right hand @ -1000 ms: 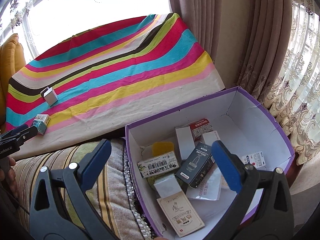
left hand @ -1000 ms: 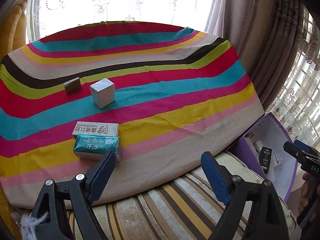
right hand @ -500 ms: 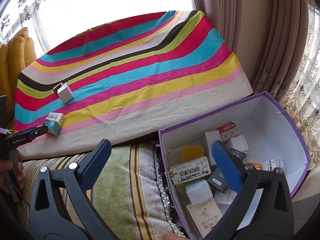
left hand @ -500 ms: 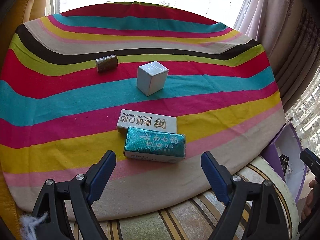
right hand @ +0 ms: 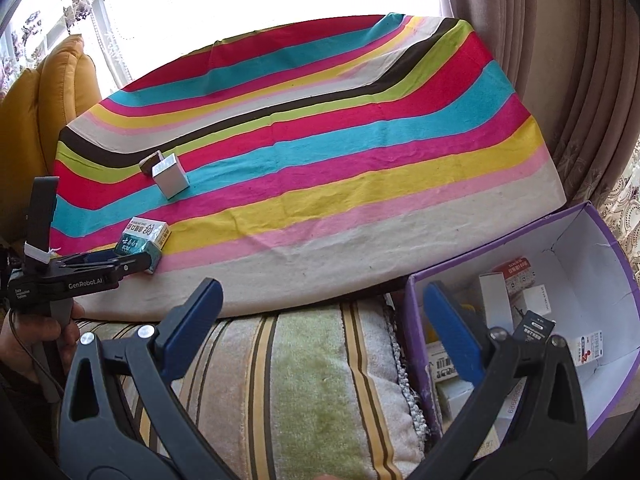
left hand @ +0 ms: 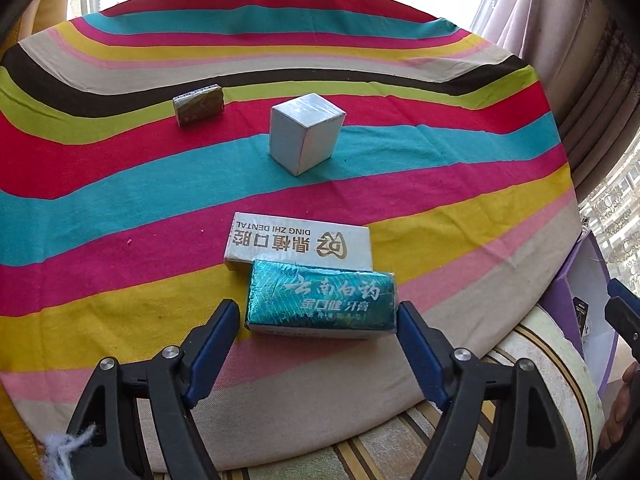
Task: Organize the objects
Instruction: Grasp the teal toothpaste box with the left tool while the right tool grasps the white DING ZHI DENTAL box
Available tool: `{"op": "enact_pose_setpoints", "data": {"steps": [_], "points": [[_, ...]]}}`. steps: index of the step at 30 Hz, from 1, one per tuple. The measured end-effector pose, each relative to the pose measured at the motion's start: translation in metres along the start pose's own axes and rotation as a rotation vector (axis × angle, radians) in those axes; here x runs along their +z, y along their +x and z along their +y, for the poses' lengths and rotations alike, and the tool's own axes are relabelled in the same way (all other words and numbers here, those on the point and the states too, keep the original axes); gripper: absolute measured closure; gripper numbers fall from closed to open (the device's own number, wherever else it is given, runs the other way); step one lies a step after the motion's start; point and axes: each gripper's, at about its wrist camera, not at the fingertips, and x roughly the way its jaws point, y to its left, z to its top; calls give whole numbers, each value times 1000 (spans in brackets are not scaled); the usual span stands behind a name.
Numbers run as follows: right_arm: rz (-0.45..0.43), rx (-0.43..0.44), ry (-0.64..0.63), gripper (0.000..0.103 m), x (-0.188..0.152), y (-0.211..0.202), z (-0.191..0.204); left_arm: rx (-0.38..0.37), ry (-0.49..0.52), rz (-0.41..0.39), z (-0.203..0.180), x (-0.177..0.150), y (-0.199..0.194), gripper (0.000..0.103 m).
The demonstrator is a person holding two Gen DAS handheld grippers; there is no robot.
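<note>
Bracketing the teal toothpaste box (left hand: 322,302), your left claw (left hand: 318,322) stood spread wide, its blue pads level with the box's two short ends; the right pad lay at the box's end, though whether it touched could not be told, and a gap showed beside the left pad. Nothing was gripped. The teal box lay flat on the striped cloth (left hand: 120,208) near its front edge, its long side across the claw's line. Directly behind it, touching or overlapping its far edge, lay the white dental box (left hand: 300,240), printed "DING ZHI DENTAL". Farther back on the cloth stood the white cube box (left hand: 306,136), upright on a turquoise stripe, and beyond it to the left lay the small brown packet (left hand: 199,104), apart from the cube.

Your right claw (right hand: 320,324) was likewise open and empty, held over the striped cushion (right hand: 304,380) in front of the cloth. Its right finger overlapped the near wall of the purple bin (right hand: 612,248), which sat off the cloth's right front corner and held a jumble of small boxes and packets. From that view your left hand (right hand: 36,332) appeared at the left edge, gripping the handle of the left claw, whose tips reached the teal box.
</note>
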Motion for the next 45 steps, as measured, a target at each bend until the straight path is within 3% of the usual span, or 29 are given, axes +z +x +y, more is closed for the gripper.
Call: {"op": "enact_pose_setpoints", "data": {"steps": [7,26,35,45], "points": [[40,55,-6,2,4,20,38,-4,-24,-35,9,-3,-8,29],[124,107,-182,2,9,75,186,174,-259,-216,111,-15,-54,29],[136,42,-165,2,22,101,222,190,-326,-251,141,-22,-58,29],[153,-58,-109,2,33,129,228,175,-357,-259,151,-25,-54,29]]}}
